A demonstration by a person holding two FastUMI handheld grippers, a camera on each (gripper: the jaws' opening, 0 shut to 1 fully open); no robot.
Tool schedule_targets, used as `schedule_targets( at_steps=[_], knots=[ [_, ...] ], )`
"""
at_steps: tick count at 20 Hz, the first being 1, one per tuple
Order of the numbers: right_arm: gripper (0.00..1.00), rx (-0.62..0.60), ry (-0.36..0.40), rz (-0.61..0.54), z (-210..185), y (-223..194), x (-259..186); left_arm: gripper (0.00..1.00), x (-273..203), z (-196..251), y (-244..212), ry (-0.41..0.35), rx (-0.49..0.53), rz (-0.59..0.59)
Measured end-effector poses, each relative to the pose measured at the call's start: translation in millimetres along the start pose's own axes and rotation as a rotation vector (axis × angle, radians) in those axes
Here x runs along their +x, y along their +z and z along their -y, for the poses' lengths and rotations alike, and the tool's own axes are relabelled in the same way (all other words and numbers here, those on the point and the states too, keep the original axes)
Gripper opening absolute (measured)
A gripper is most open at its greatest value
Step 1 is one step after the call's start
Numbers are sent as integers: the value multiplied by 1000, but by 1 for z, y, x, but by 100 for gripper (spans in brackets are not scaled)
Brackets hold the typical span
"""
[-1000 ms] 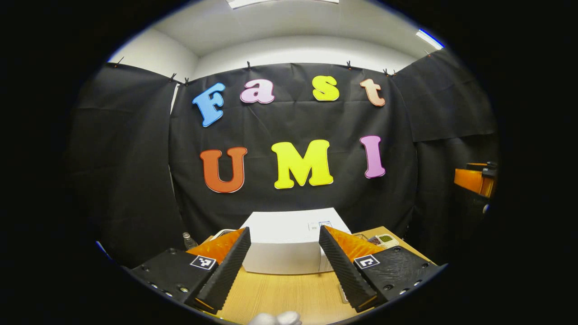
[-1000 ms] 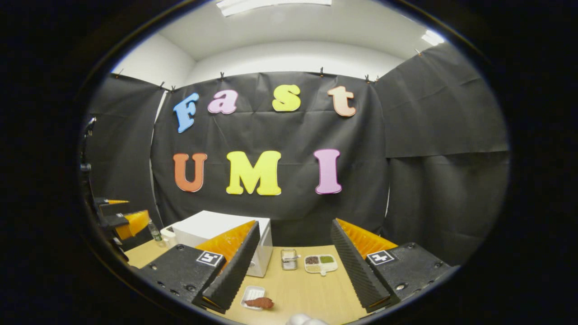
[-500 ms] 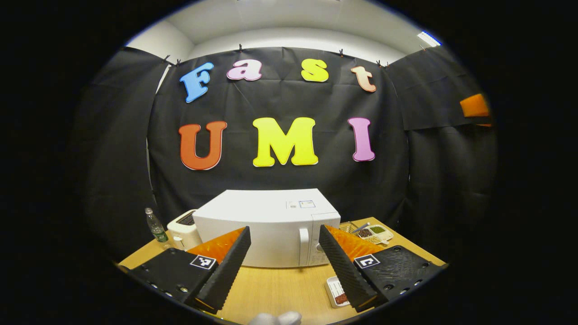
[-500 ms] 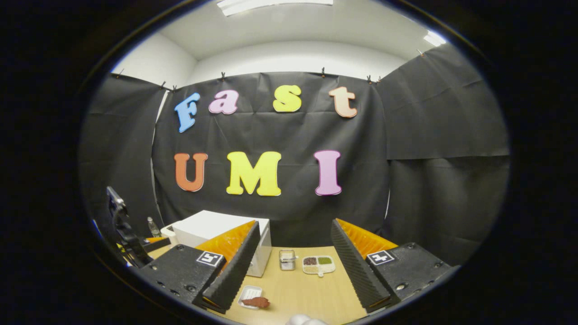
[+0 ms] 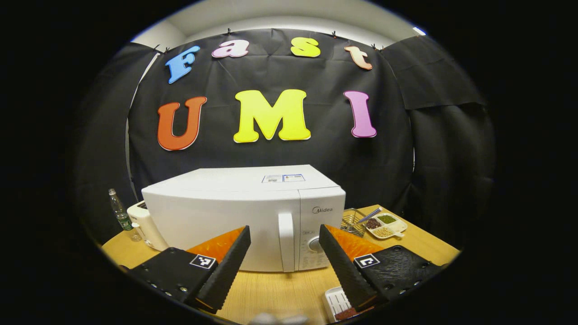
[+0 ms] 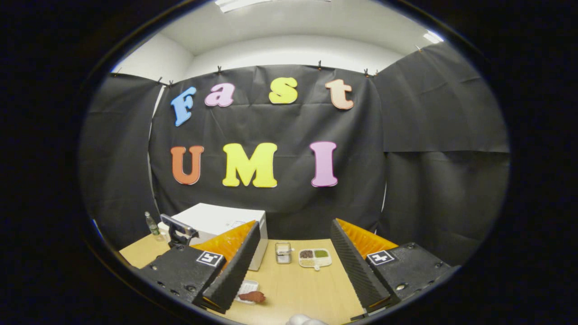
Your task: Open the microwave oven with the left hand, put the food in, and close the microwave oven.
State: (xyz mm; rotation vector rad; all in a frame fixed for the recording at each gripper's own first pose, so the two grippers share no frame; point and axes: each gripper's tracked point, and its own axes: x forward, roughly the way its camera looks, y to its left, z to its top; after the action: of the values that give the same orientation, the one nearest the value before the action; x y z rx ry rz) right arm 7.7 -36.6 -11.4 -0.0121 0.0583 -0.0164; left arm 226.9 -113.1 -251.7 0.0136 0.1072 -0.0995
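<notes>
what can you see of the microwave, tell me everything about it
The microwave is a white, glossy box, upright on the wooden table. Its door is shut, with a vertical white handle at the door's right edge. Right of that is a control panel with a round knob and small print, and two stickers sit on top. A white toaster stands close at its left. The left tongs are open, lined up on the handle, not touching.
</notes>
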Motion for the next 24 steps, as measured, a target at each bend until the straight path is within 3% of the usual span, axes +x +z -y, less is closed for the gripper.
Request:
schedule_targets(
  at_steps=[3,8,10,11,13,14,19,23,24],
  knots=[
    [92,-5,-30,-14,11,-5,2,95,33,5,-29,-3,-25,-57],
    [92,-39,-42,-39,12,-11,5,94,49,10,-38,-5,-38,-64],
    [92,-53,-33,-39,8,-12,5,86,49,10,-38,-7,-36,-64],
    [92,-62,-29,-37,7,-12,4,60,51,10,-38,-9,-38,-60],
    [92,-82,-23,-32,4,-10,3,35,52,4,-41,4,-35,-69],
    [92,-91,-24,-30,4,-8,3,28,52,5,-39,-3,-44,-64],
    [95,-79,-13,-33,-2,-8,2,12,48,2,-39,-5,-31,-56],
    [100,-76,-8,-44,-6,-10,-1,10,48,3,-41,-7,-20,-54],
    [96,-79,-9,-39,-6,-7,-2,10,48,3,-41,-11,-13,-53]
  ],
)
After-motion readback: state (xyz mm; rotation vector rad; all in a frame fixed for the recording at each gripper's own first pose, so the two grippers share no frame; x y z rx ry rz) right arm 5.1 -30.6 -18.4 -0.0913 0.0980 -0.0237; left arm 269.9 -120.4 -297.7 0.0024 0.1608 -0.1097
